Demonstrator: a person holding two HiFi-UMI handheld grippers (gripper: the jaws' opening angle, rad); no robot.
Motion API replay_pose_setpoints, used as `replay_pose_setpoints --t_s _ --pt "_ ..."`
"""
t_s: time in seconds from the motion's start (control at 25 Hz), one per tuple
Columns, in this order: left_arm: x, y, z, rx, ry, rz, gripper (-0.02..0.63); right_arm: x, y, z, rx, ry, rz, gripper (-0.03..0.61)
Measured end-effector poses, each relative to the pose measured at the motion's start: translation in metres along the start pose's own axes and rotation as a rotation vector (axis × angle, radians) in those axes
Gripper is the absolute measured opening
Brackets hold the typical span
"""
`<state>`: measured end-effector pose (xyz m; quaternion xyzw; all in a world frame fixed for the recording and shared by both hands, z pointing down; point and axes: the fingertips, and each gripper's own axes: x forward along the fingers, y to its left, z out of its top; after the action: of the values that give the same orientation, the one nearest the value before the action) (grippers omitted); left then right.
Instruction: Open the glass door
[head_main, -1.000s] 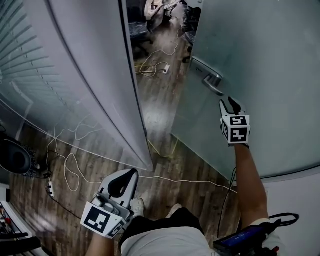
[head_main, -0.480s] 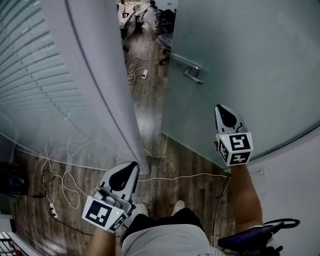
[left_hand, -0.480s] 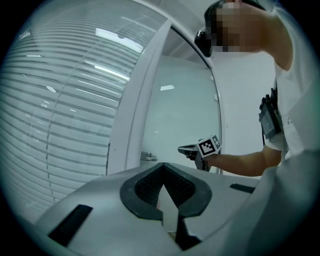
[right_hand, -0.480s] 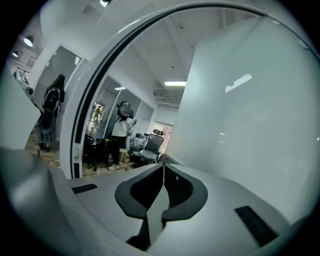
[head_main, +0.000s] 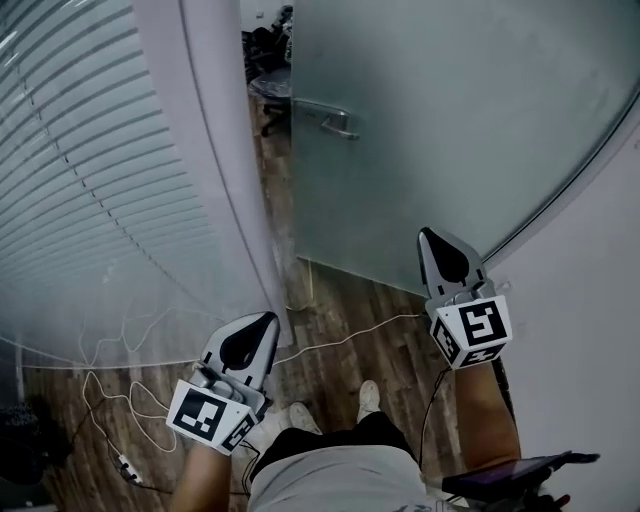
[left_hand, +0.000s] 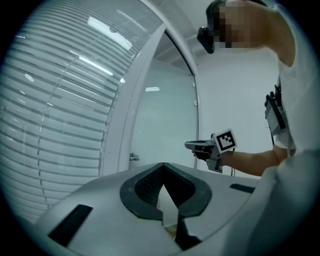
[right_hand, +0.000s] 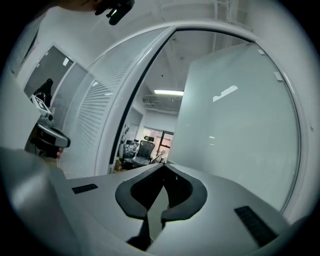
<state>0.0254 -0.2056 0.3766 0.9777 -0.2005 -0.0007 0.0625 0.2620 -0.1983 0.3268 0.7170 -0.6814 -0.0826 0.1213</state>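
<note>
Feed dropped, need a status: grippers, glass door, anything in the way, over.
Left gripper shut, empty. Right gripper jaws just closed, nothing between, clear of handle. Glass door ajar. Cable across floor ahead.

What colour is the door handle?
Silvery grey, like metal. The handle shows best in the head view.

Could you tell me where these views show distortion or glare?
Head view: the door frame bows into a curve. Left gripper view: fisheye, lights glint on the blinds. Right gripper view: dark round vignette, light reflected on the glass door.
</note>
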Motion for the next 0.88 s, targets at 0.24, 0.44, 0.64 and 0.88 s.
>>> replay_pose_setpoints --t_s 0.24,0.44,0.64,0.88 --pt "-0.013 -0.009 0.01 -0.002 -0.006 -0.026 -0.002 -0.061 0.038 0.022 0.039 -0.024 0.022 0.002" --pt "-0.024 -0.02 0.018 0.003 -0.016 -0.019 -0.002 -0.096 0.05 0.031 0.075 -0.043 0.032 0.002" --pt "-0.038 -0.046 0.023 0.011 -0.015 -0.015 -0.002 -0.143 0.053 0.036 0.086 -0.065 0.033 0.002" --pt "-0.057 -0.088 0.034 0.008 -0.008 -0.04 -0.002 -0.203 0.057 0.052 0.083 -0.076 0.031 0.002"
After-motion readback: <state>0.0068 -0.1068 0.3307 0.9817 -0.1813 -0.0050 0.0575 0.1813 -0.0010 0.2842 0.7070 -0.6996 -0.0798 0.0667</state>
